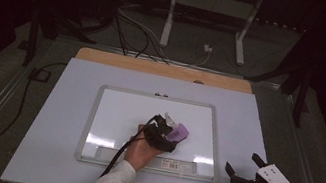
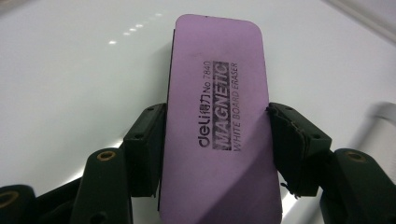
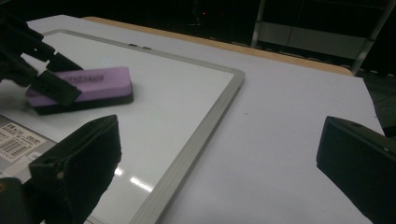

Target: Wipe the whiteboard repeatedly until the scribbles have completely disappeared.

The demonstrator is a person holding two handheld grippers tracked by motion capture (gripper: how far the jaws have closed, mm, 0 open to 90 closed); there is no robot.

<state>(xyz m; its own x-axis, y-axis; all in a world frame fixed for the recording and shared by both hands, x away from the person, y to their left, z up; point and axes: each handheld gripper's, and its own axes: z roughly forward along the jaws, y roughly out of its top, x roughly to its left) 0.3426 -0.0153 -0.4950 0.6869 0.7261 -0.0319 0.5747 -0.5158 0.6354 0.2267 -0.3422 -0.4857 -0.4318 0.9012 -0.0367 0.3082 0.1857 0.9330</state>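
From the high view, the left gripper (image 1: 171, 126) sits over the middle of the whiteboard (image 1: 111, 113), held by the person's left hand (image 1: 140, 151). A purple eraser (image 1: 178, 133) lies between its jaws, resting on the board's white surface, a little right of the board's centre. The right gripper (image 1: 244, 168) rests off the board, near the table's (image 1: 48, 152) front right corner, its jaws spread wide with nothing between them.

In the left gripper view, the eraser (image 2: 219, 130) stands lengthwise between the two black jaws, its printed purple top facing the camera. The pads (image 2: 147, 149) press on its two long sides at about mid-length, so the left gripper (image 2: 217, 144) is clamped on the eraser. The far end of the eraser reaches well past the fingertips over the whiteboard (image 2: 70, 93).

In the right gripper view, the right gripper's (image 3: 219, 149) own jaws stand far apart over the table (image 3: 289, 121) and the whiteboard's frame (image 3: 201, 135). Farther off at the left, the eraser (image 3: 93, 84) lies flat on the board, with the left gripper's fingers (image 3: 53, 86) on its near long side.
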